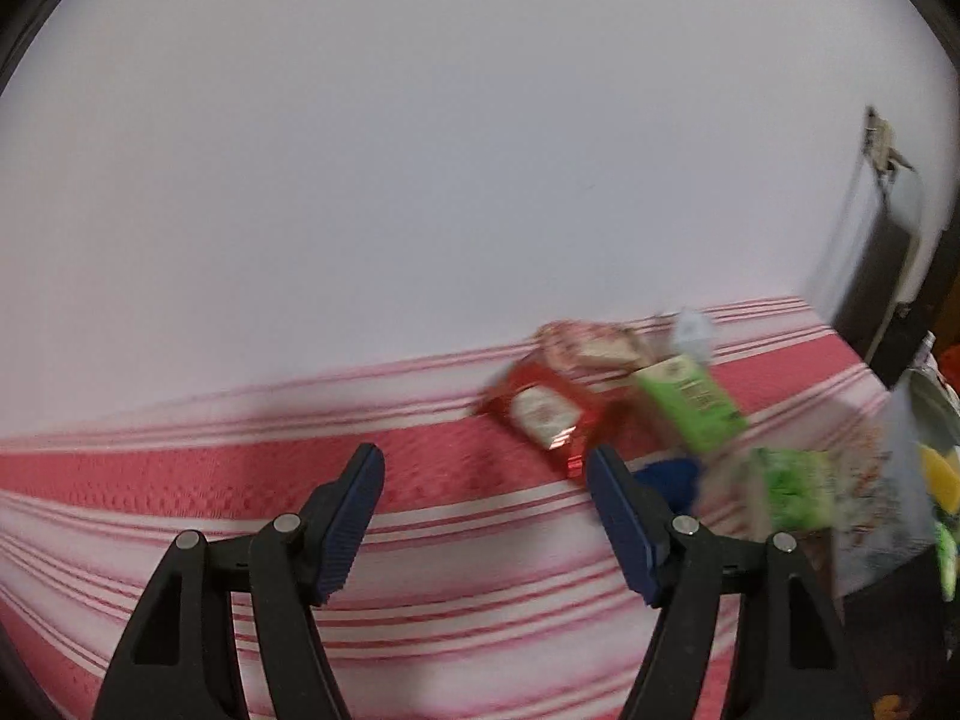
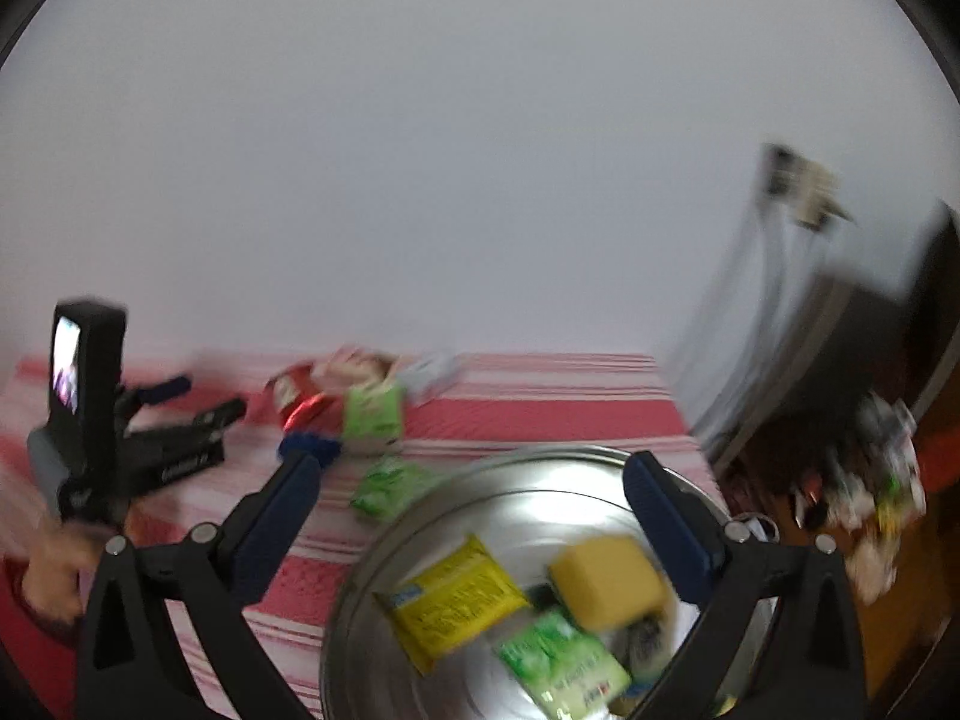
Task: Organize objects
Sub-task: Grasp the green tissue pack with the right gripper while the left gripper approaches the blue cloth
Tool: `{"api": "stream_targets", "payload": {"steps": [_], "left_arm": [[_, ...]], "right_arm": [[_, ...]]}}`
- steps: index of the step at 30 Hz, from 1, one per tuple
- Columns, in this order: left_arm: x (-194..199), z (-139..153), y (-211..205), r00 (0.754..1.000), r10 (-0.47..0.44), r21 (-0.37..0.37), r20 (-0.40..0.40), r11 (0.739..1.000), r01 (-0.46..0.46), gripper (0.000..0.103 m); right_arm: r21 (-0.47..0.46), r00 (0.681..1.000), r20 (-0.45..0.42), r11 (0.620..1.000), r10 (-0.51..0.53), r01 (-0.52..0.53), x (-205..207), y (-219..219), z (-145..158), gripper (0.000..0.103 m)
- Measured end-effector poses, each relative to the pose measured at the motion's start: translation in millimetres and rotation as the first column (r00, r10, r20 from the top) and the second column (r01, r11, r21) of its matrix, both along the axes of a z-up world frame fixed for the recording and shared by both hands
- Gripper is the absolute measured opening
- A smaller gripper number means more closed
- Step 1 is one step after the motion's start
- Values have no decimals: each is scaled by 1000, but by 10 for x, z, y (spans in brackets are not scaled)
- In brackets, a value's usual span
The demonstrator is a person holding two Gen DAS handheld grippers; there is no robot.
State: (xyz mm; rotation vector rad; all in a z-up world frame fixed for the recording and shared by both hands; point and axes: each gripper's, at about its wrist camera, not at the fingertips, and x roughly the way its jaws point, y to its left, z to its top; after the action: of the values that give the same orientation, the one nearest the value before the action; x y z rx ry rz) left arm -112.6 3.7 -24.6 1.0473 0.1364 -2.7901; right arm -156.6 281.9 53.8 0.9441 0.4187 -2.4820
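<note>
My left gripper point(image 1: 485, 465) is open over the red and white striped cloth point(image 1: 180, 480), with nothing between its fingers. Just right of it lie a red packet point(image 1: 540, 414), a green carton point(image 1: 690, 408), a green packet point(image 1: 798, 486) and a blue object point(image 1: 666, 474). My right gripper point(image 2: 471, 468) is open and empty over a metal bowl point(image 2: 540, 459). The bowl holds a yellow packet point(image 2: 456, 594), a yellow sponge point(image 2: 606, 582) and a green packet point(image 2: 558, 666). In the right wrist view the left gripper point(image 2: 207, 397) shows at the left, with a hand point(image 2: 54, 564) on it.
A white wall backs the table. On the cloth behind the bowl lie a green packet point(image 2: 390, 486), a green carton point(image 2: 372, 414), a red packet point(image 2: 294, 396) and a white box point(image 2: 429, 381). A dark cabinet point(image 2: 852, 336) and floor clutter point(image 2: 870, 480) lie past the table's right edge.
</note>
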Motion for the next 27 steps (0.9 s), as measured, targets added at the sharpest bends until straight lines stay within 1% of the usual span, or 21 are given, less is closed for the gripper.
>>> {"api": "stream_targets", "payload": {"steps": [1,2,3,4,5,6,8,10,12,14,16,17,19,21,22,25,27], "left_arm": [[-5,-39,-35,1000,2,-1,3,1000,-2,72],[-5,-61,-54,1000,0,-5,5,1000,0,72],[0,-63,-55,1000,-1,-5,5,1000,1,72],[8,-59,-62,1000,-7,0,0,1000,7,72],[18,-49,-68,1000,-17,4,-11,1000,17,72],[25,-33,-66,999,-27,4,-22,1000,27,72],[44,-5,-66,998,-47,-18,-39,999,46,72],[40,-1,-65,998,-51,-57,-43,997,48,72],[15,-13,-102,999,-37,-71,-34,997,34,72],[16,-19,-201,999,-20,-36,-29,999,19,72],[21,-21,-298,999,-9,12,-31,1000,9,72],[20,-14,-320,999,-7,24,-33,1000,8,72],[18,-15,-350,999,1,24,-37,1000,0,72],[12,-18,-364,999,6,18,-36,1000,-6,72],[11,-23,-373,999,7,22,-34,1000,-6,72],[12,-30,-377,1000,3,26,-28,1000,-2,72],[-4,-41,-346,1000,-2,19,-26,1000,3,72]], "right_arm": [[44,999,19,998,41,-42,-60,-119,-48,102],[104,994,51,989,98,-103,-125,-276,-123,102],[141,989,72,980,133,-142,-159,-362,-171,102],[193,979,99,962,177,-193,-194,-481,-240,102],[256,965,134,933,226,-254,-221,-607,-327,102],[307,955,154,906,254,-290,-245,-699,-397,102],[388,928,218,845,304,-368,-294,-844,-558,102],[439,900,289,790,326,-428,-359,-956,-711,102],[454,876,344,757,337,-469,-411,-1021,-820,102],[480,861,394,727,322,-492,-515,-1053,-967,101],[514,861,415,705,294,-488,-602,-1080,-1110,97],[518,857,427,699,288,-493,-636,-1101,-1168,93],[526,849,453,688,271,-501,-708,-1126,-1273,88],[551,847,468,666,251,-502,-769,-1134,-1373,87],[546,842,480,668,244,-505,-802,-1120,-1404,84],[450,793,565,719,230,-529,-890,-1052,-1388,65],[452,802,551,724,233,-521,-881,-1028,-1379,64]]}}
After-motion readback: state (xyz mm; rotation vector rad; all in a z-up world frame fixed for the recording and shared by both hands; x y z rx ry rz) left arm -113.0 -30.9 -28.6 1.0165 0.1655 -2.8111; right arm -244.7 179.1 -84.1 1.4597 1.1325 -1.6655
